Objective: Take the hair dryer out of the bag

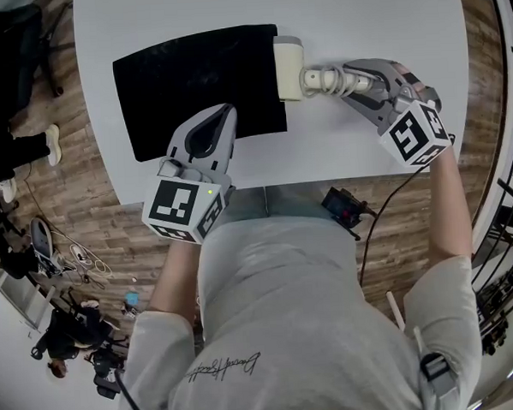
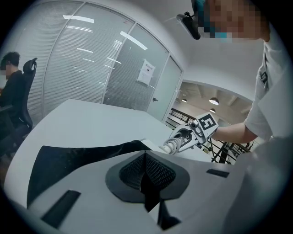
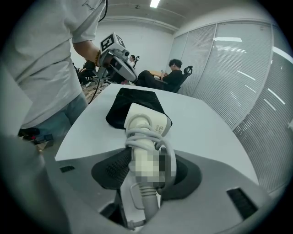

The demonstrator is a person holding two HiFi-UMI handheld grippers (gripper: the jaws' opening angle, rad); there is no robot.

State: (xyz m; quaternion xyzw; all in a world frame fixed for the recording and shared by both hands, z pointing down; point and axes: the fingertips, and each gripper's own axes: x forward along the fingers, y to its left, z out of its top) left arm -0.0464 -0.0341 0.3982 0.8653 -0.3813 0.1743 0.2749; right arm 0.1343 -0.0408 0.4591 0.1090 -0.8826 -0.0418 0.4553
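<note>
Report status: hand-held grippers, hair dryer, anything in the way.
Left hand-held gripper shut on black bag edge. Right hand-held gripper shut on hair dryer, cord-wrapped handle. Dryer head at bag mouth, partly out. Nothing blocking.

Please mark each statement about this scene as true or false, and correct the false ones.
1. The right tool is closed on the handle of the hair dryer. True.
2. The hair dryer is completely hidden inside the bag. False: its pale body shows at the right edge of the bag in the head view.
3. The left tool is shut on the fabric of the bag. True.
4. The bag is red and hangs in the air. False: it is black and lies flat on the white table.
5. A cord is wound round the hair dryer's handle. True.
</note>
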